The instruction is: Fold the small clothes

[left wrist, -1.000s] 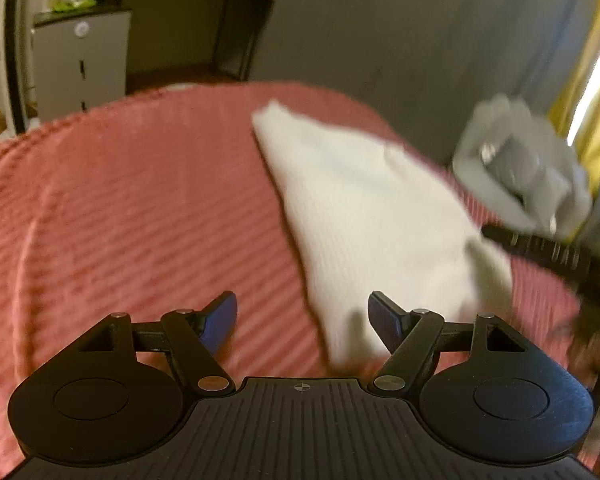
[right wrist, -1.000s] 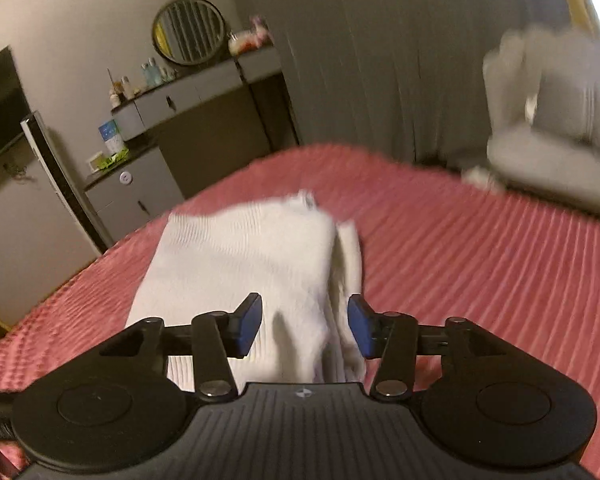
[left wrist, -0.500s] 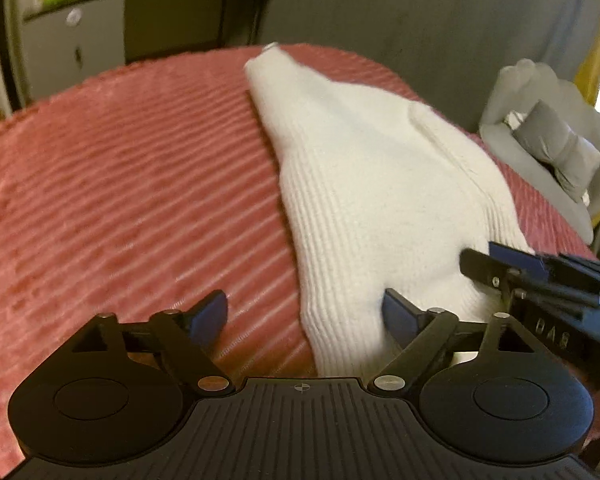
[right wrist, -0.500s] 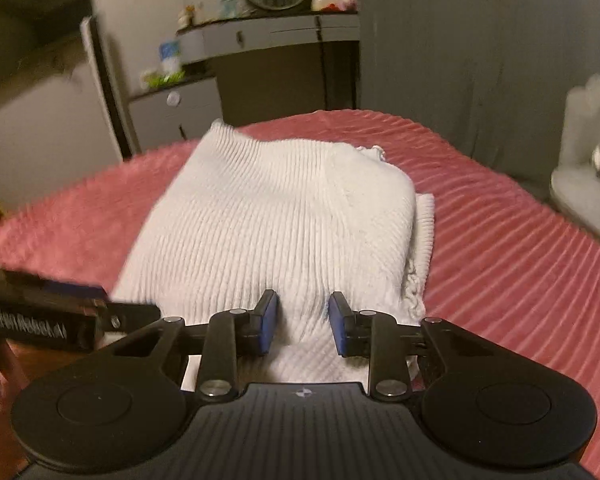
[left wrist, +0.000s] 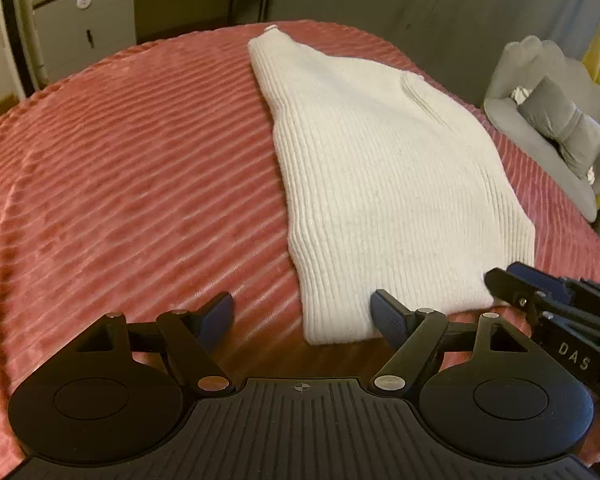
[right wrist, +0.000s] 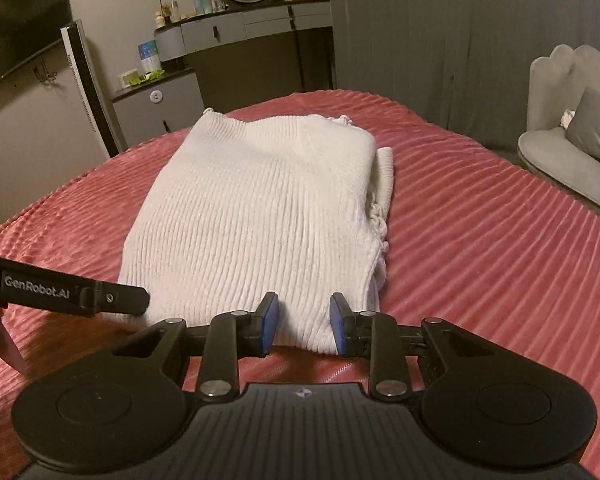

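Left gripper point(left wrist: 302, 312) jaws wide, closing, straddling sweater point(left wrist: 380, 184) near-left corner. Right gripper point(right wrist: 304, 316) jaws narrowed, unclamped, at 6 o'clock hem. Sweater half-folded, flat on bed point(left wrist: 120, 200). Next: pinch both corners, fold toward 12 o'clock.

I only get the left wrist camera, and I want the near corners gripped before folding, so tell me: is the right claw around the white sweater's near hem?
Observer: In the right wrist view, the right claw is narrowly open. The white ribbed sweater's near hem lies between its pads and is not visibly pinched.
Operator: Is the sweater's edge on the grey armchair side tidy?
Observer: No. An under layer sticks out past that edge, with knotted trim lower down.
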A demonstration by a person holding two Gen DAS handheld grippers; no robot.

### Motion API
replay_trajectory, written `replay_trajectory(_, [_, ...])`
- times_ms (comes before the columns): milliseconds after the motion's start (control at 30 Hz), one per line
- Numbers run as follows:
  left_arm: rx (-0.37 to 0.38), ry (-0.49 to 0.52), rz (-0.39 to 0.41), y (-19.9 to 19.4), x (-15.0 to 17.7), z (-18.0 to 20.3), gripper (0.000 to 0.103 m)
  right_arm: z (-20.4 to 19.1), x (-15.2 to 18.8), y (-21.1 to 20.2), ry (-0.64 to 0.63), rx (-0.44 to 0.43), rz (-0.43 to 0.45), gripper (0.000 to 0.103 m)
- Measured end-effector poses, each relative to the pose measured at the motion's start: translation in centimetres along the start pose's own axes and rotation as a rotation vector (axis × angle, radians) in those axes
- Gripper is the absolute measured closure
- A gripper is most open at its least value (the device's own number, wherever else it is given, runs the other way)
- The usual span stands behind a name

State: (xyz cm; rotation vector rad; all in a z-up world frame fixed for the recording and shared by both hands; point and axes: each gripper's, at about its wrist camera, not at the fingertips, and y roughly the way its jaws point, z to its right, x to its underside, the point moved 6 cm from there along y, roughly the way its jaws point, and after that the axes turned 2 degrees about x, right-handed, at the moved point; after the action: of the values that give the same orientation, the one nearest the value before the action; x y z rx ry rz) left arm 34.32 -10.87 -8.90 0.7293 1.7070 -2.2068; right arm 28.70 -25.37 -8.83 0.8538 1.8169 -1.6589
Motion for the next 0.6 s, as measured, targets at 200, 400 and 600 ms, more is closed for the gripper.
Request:
replay_trajectory(200, [-0.03, 0.054, -0.001, 0.3, -0.4, 1.0, 0.022, 0.4, -0.1, 0.6, 0.008, -0.01, -0.05, 0.077])
replay_trajectory(400, [-0.026, 0.06, -0.007, 1.3, -0.1, 0.8, 0.021, -0.1, 0.6, 1.5, -0.02, 0.006, -0.077, 0.077])
replay_trajectory(600, [-0.014, 0.085, -0.02, 1.7, -0.2, 0.4, 0.017, -0.3, 0.6, 1.8, -0.046, 0.002, -0.093, 0.076])
